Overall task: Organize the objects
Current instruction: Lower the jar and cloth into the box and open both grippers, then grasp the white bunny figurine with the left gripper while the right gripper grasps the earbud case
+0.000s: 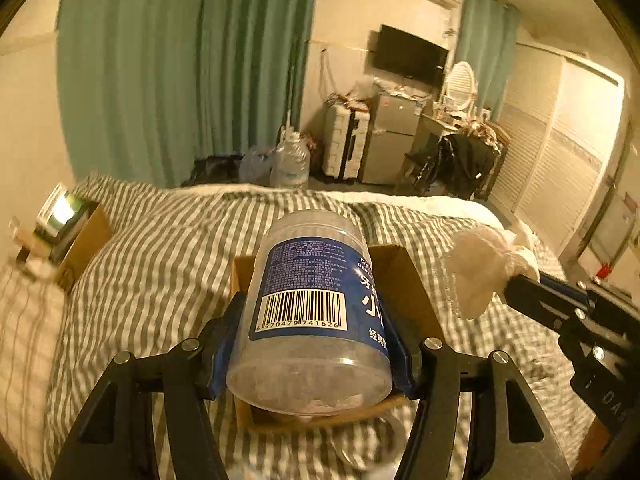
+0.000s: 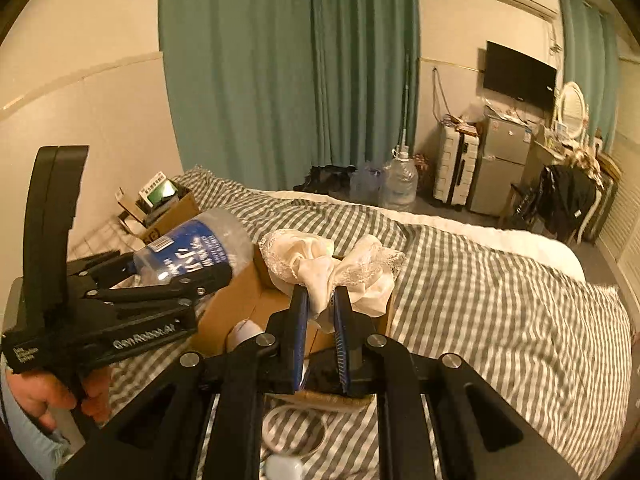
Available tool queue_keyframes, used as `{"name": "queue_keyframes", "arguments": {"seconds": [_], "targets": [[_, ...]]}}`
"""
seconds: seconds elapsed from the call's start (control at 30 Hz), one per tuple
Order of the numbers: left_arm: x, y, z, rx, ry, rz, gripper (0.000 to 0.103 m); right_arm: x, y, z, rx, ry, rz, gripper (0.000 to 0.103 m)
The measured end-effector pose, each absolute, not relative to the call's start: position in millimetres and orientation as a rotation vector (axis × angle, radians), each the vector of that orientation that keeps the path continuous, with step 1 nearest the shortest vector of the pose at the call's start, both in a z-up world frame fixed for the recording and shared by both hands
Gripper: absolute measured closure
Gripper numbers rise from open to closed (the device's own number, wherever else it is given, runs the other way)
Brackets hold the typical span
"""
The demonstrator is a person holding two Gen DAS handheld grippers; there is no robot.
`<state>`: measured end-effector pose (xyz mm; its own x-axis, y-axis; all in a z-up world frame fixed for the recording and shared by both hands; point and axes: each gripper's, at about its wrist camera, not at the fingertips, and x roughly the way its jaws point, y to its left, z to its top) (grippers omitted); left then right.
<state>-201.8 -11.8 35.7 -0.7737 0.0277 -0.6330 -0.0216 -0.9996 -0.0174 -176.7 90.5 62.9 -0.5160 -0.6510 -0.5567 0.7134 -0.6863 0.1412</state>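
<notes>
Above the open cardboard box [image 1: 404, 280], the left gripper [image 1: 312, 344] clamps a clear plastic jar [image 1: 308, 304], its long axis pointing away, tilted. The right gripper [image 2: 320, 320] pinches cream lace fabric [image 2: 320, 268] narrowly.

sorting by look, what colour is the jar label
Blue with white text, on the jar; clearest in the left wrist view.

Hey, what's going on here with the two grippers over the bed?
A person is tidying things on a grey-and-white striped bed. The left gripper is clamped on a clear plastic jar with a blue label, held tilted above an open brown cardboard box. The right gripper pinches a cream lace-trimmed cloth over the same box. Neither item is in the box yet.
</notes>
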Motion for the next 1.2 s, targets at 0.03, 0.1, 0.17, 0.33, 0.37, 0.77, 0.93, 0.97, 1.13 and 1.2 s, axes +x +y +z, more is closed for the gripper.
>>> {"name": "queue_keyframes", "arguments": {"seconds": [0.03, 0.1, 0.17, 0.33, 0.37, 0.77, 0.93, 0.97, 1.13, 1.2], "targets": [[-207, -11, 27, -1.051, 0.014, 2.937, 0.04, -182, 86, 57, 0.766, 0.138, -2.205, 0.091], [-212, -7, 11, -1.07, 0.03, 2.932, 0.04, -196, 75, 36, 0.812, 0.145, -2.202, 0.091], [-217, -7, -8, -1.113, 0.035, 2.911, 0.04, -207, 70, 18, 0.852, 0.128, -2.18, 0.091], [-216, -7, -27, -1.163, 0.013, 2.881, 0.039, -216, 62, -10, 0.888, 0.098, -2.139, 0.073], [-214, -8, -27, -1.17, 0.008, 2.871, 0.038, -213, 63, -9, 0.883, 0.097, -2.139, 0.062], [-132, -18, 25, -1.133, 0.016, 3.037, 0.003, -161, 128, 56, 0.818, 0.066, -2.266, 0.034], [-92, -15, 19, -1.159, -0.004, 3.071, 0.003, -124, 155, 53, 0.854, 0.076, -2.301, 0.034], [-84, -14, 15, -1.164, -0.018, 3.064, 0.003, -117, 157, 49, 0.863, 0.081, -2.306, 0.034], [-64, -2, -23, -1.261, -0.007, 3.037, 0.003, -96, 158, 13, 0.937, 0.126, -2.31, 0.034], [-58, 8, -41, -1.262, 0.091, 3.035, 0.003, -93, 156, -7, 0.965, 0.173, -2.359, 0.034]]}}
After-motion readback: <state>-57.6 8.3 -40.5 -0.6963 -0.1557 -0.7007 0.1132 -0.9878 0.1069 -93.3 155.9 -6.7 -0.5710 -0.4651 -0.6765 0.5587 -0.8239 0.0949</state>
